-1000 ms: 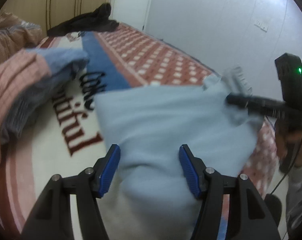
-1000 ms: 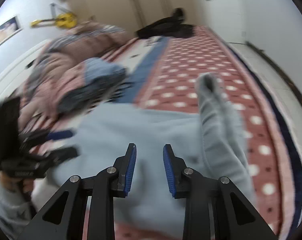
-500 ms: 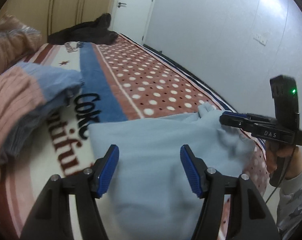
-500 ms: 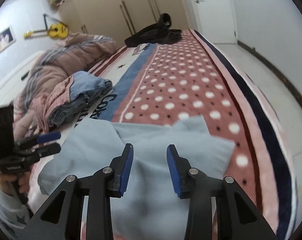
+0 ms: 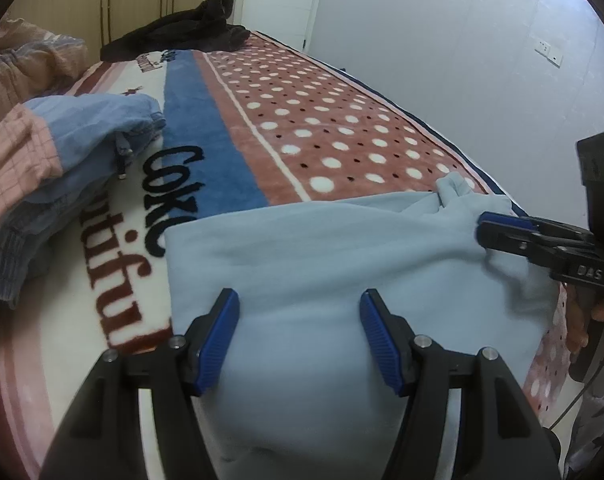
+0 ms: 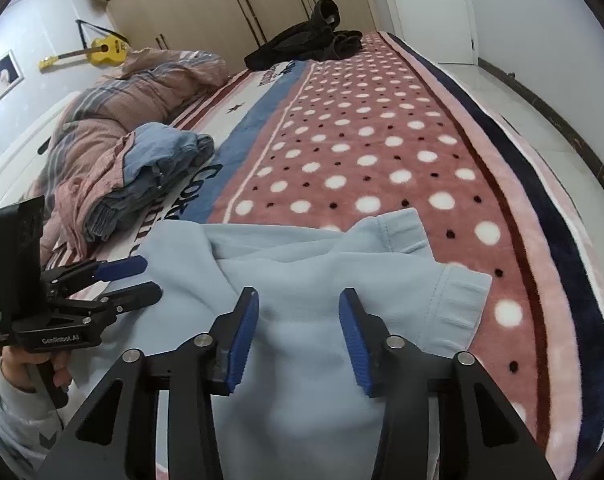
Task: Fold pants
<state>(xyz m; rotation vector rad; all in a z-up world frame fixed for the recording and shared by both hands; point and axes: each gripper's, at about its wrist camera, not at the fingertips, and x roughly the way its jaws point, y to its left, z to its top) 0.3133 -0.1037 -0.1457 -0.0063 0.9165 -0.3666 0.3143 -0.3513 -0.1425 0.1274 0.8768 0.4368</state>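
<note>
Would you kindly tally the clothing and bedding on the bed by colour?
Light blue: 1, the pants
Black: 1, the dark garment
Denim blue: 1, the jeans pile
Pink plaid: 1, the quilt
Total: 4

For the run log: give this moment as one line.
pants: folded on bed | left gripper: open, above | right gripper: open, above

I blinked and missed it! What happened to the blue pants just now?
The light blue pants came down from the air and now lie flat on the blanket. The right tongs opened and let the pant leg go. The left tongs stayed open.
</note>
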